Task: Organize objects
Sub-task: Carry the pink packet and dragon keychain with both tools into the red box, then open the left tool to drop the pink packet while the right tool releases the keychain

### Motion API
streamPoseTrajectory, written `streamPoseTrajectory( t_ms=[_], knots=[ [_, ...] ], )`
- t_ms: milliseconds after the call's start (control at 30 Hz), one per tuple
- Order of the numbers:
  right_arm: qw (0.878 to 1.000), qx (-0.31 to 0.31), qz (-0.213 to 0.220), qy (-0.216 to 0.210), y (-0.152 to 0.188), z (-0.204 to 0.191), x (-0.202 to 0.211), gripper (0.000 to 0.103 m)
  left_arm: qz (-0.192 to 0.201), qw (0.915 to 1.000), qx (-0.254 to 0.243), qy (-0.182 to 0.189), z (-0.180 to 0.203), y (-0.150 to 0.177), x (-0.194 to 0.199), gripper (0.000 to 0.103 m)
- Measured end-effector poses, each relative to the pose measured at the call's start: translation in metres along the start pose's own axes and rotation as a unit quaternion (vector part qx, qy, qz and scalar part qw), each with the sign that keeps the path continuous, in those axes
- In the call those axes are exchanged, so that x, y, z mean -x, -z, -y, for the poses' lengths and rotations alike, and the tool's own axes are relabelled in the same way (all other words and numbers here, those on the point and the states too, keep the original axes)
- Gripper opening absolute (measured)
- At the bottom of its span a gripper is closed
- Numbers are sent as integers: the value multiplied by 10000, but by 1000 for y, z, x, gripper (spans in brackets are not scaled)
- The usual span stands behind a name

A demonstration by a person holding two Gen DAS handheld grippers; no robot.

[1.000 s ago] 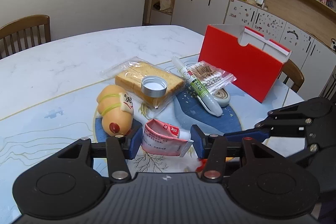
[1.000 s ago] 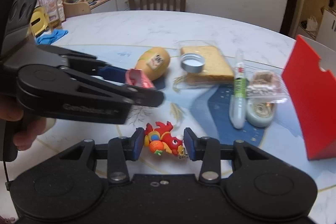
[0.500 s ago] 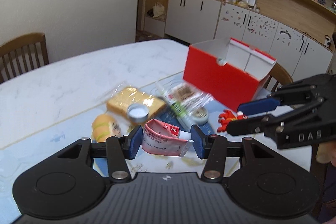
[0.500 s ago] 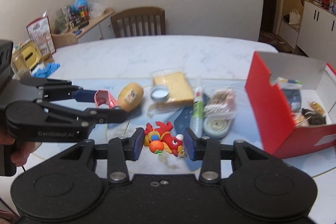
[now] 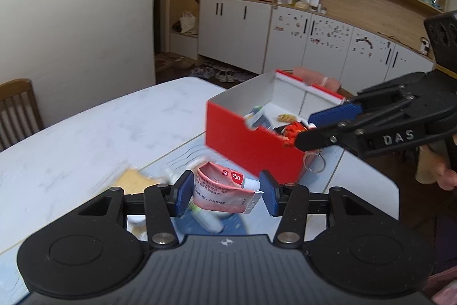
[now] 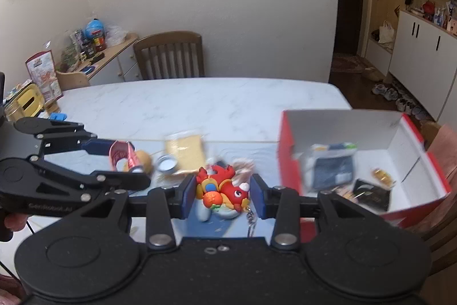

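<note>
Left gripper (image 5: 225, 193): black plastic frame, blue flat pads, clamped on a pink tube (image 5: 224, 192). The tube is soft and crumpled, bent into a curve, with a white cap end and printed text too small to read. It hangs clear above the table (image 5: 85, 139).

Right gripper (image 6: 221, 195): same build, pads closed on a red dragon keychain (image 6: 224, 189). The toy is glossy, rounded, moulded in red with orange, yellow and blue patches. A metal chain and ring dangle below it. From the left camera the toy sits mostly behind the gripper's dark finger, at the near rim of the box.

Box (image 6: 288, 156): cardboard, red outside, white inside, open top, standing on the right of the table. Contents blurred; a dark packet and something gold can be made out, nothing more.

Table: white marbled top, with a blue patterned mat partly hidden by the grippers.

On the table, smeared by blur: a slice of bread in clear wrap (image 6: 185, 147), a small round tin (image 6: 167, 162), a rounded tan thing (image 6: 144, 159) half hidden behind the tube.
</note>
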State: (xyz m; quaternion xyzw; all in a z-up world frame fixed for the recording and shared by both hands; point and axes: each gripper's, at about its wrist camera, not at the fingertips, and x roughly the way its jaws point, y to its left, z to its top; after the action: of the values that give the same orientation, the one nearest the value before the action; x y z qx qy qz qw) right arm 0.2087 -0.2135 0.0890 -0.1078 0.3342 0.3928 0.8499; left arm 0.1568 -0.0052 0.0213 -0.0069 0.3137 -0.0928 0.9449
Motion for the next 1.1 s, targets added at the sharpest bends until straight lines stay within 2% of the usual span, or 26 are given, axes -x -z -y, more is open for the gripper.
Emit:
streamPoseTrajectory(
  t_ms=[400,767,1100],
  knots=[
    [9997,-191,40,155,-20,80,-6,40,3,9987,-488,119,48,-54,-55,49],
    [9979,-438,45,470,-33,159,-21,40,-330,9975,-569,265,85,-87,-125,49],
    [9959,-546,-200,698,-25,206,-56,40,-775,9929,-887,167,118,-93,-189,49]
  ],
)
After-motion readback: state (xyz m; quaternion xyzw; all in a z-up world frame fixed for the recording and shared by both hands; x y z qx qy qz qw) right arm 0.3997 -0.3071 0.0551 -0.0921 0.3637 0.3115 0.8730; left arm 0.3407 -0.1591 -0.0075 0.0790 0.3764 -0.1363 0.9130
